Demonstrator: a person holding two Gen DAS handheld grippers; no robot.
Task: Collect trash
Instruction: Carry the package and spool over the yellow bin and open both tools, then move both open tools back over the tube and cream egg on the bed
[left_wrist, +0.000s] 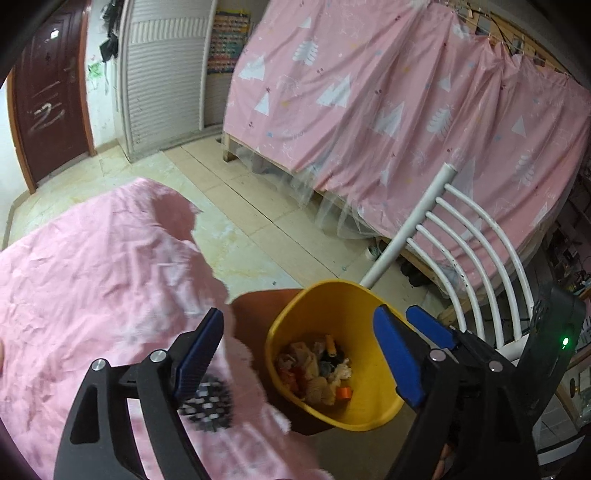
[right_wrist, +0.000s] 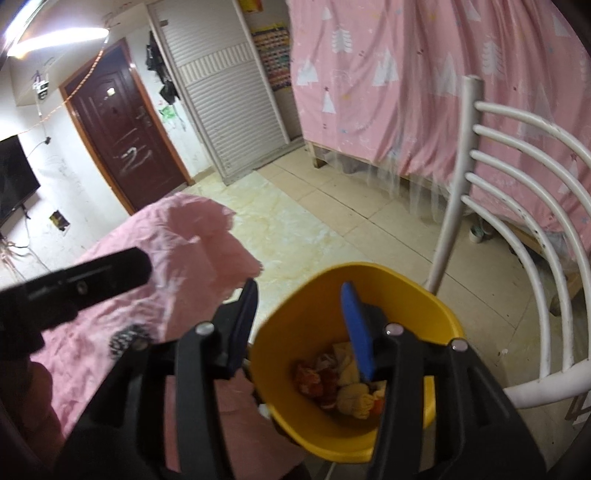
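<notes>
A yellow bin (left_wrist: 332, 291) (right_wrist: 388, 277) stands just beyond the pink-covered surface, on something brown (left_wrist: 255, 314). Crumpled wrappers and paper scraps (left_wrist: 314, 369) (right_wrist: 340, 387) lie at its bottom. My left gripper (left_wrist: 299, 350) hangs open above the bin's near rim, with nothing between its blue pads. My right gripper (right_wrist: 301, 328) is open as well, over the bin's mouth, and holds nothing. One of its blue fingers (left_wrist: 428, 325) shows beside the left gripper in the left wrist view. The left gripper's black body (right_wrist: 74, 288) shows at the left of the right wrist view.
A wrinkled pink cloth (left_wrist: 92, 277) (right_wrist: 110, 314) covers the surface on the left; a black-and-white patterned item (left_wrist: 208, 406) (right_wrist: 127, 338) lies on it. A white slatted chair (left_wrist: 472, 240) (right_wrist: 517, 184) stands right of the bin. Behind hang a pink curtain (left_wrist: 369, 92) and a dark door (right_wrist: 125, 140).
</notes>
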